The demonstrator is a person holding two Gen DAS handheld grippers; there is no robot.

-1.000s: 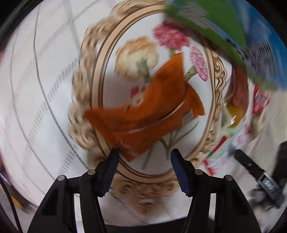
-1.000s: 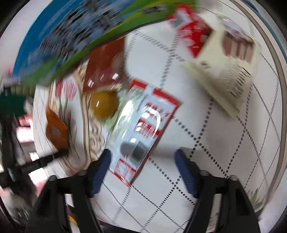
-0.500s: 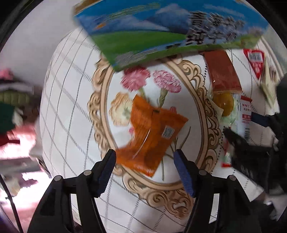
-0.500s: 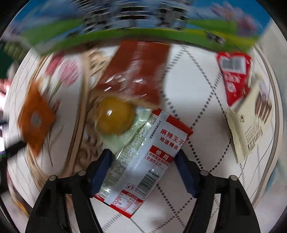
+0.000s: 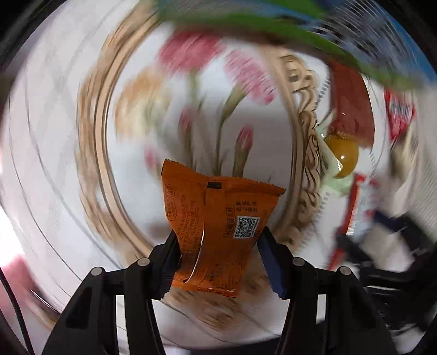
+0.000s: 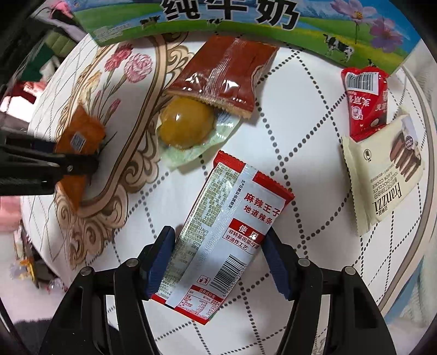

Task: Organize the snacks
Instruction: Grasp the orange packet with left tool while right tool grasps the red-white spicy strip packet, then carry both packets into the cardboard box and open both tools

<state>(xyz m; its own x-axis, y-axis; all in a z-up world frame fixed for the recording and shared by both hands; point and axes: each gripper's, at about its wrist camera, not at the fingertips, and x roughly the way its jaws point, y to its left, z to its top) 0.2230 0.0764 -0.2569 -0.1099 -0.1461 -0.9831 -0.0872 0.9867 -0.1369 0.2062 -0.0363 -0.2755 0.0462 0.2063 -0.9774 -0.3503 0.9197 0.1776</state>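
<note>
An orange snack packet [image 5: 218, 218] is pinched and crumpled between the pads of my left gripper [image 5: 218, 240], whose jaws are closing on it; it hangs just above the flowered oval of the tablecloth [image 5: 191, 109]. The right wrist view shows the same packet [image 6: 79, 136] in that gripper at the far left. A red-and-white spicy-strip packet [image 6: 232, 218] lies flat on the cloth between the fingers of my right gripper [image 6: 218, 245]. Those jaws are closing, their pads at the packet's long edges without squeezing it.
A blue-and-green milk carton [image 6: 245, 16] stands along the back. In front of it lie a dark red packet [image 6: 224, 73] and a yellow jelly cup [image 6: 185, 125]. A small red packet [image 6: 363, 101] and a cream cookie packet [image 6: 382, 174] lie at the right.
The left gripper closed on the orange packet and lifted it off the cloth. The right gripper rolled, came down over the red-and-white packet and narrowed around it.
</note>
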